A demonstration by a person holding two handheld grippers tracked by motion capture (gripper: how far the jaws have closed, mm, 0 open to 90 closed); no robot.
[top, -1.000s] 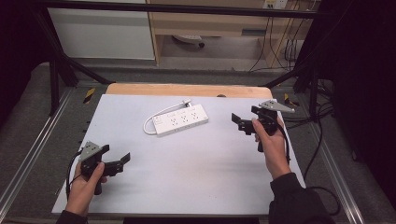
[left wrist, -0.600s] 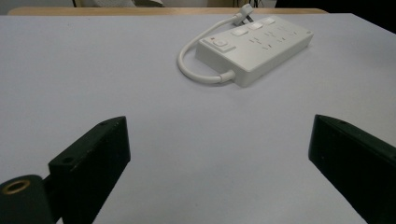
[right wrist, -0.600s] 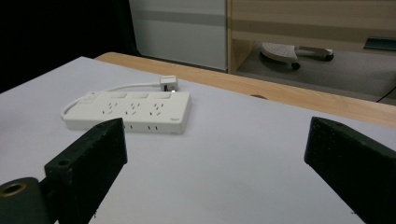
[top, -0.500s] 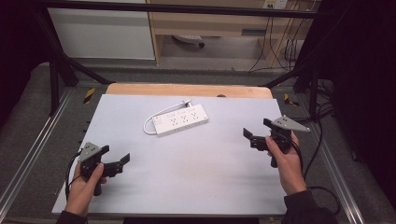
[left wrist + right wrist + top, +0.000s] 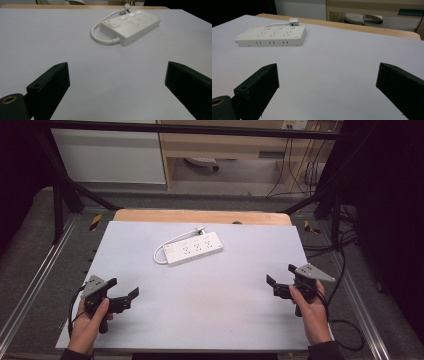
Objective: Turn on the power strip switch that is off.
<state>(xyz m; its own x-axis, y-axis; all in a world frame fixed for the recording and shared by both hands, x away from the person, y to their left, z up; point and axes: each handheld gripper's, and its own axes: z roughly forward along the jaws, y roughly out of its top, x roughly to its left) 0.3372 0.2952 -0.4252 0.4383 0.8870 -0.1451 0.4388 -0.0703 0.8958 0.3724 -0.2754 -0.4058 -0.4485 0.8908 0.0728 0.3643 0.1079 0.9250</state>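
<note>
White counter [image 5: 200, 320] carries one white power strip [image 5: 194, 248] toward its far edge, long axis slanting left-near to right-far, switch end and looped cord leftward. My left tongs [image 5: 127, 295] and right tongs [image 5: 272, 286] hover wide and empty near the near corners. I judge nothing begun; reaching the strip comes next.

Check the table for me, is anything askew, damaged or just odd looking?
Nothing stands out. The white power strip lies flat on the table, angled to the table's edges, its short cord looped beside it and not plugged into anything. Both the left gripper and right gripper are open and hold nothing.
</note>
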